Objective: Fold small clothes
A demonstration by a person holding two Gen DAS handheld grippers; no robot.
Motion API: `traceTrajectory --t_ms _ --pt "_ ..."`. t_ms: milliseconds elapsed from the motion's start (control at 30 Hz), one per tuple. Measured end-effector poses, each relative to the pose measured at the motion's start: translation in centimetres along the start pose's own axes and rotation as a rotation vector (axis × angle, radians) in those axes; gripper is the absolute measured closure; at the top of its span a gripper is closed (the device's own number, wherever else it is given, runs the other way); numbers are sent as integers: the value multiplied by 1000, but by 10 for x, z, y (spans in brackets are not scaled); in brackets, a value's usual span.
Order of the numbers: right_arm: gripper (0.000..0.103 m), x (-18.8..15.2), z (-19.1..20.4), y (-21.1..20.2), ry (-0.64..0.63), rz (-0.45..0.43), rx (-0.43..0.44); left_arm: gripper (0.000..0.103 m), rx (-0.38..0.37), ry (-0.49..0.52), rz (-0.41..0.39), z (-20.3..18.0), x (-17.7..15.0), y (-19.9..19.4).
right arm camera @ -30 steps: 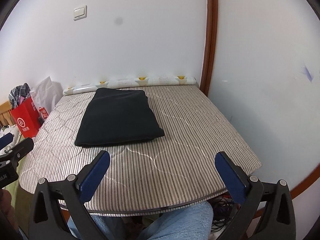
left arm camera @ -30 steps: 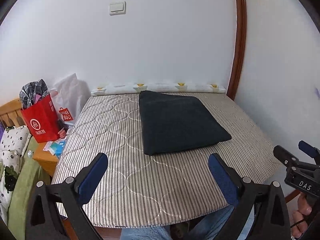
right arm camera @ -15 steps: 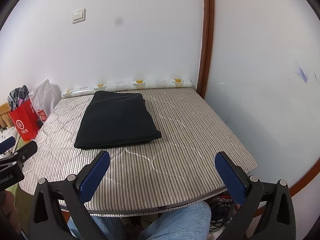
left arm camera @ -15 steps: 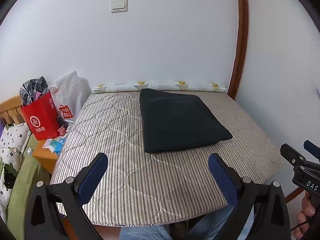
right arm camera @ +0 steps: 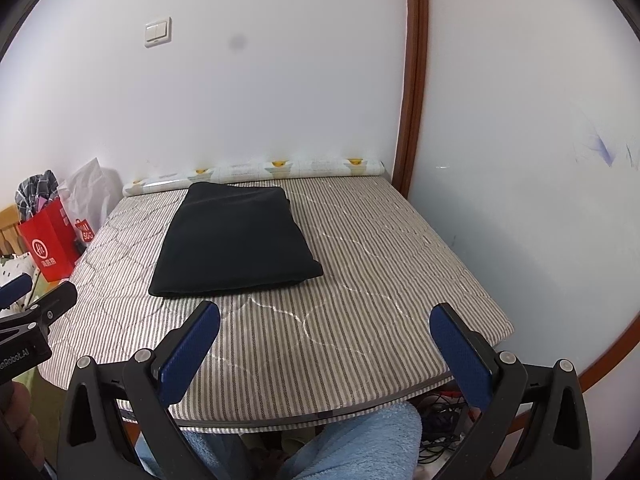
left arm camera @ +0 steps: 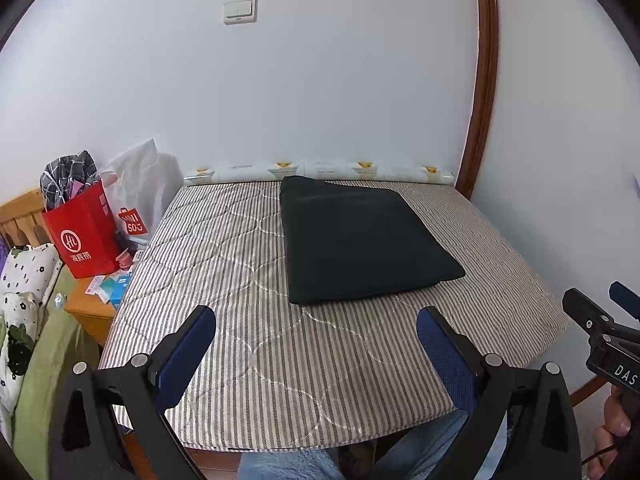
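Dark cloth, folded flat, lies on striped bed toward far side, just short of patterned roll along wall
Left gripper hovers over near bed edge, jaws spread wide, empty, well short of cloth
Right gripper likewise near that edge, jaws spread, nothing between
Red bag left of bed

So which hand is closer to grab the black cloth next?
Probably the right gripper: the black cloth has its near edge just past its open left finger. The left gripper, also open, sits a little further back.
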State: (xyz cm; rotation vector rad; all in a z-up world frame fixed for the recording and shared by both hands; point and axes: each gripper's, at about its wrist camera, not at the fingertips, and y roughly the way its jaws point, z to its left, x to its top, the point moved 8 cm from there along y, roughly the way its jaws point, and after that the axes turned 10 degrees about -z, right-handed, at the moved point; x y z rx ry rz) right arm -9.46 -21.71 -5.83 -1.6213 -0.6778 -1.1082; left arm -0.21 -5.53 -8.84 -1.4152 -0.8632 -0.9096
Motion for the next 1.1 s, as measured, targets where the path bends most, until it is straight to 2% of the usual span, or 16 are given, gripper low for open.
traceTrajectory --t_ms 1100 --pt "0 -3 7 -4 -6 2 -11 2 12 -20 3 5 -2 -1"
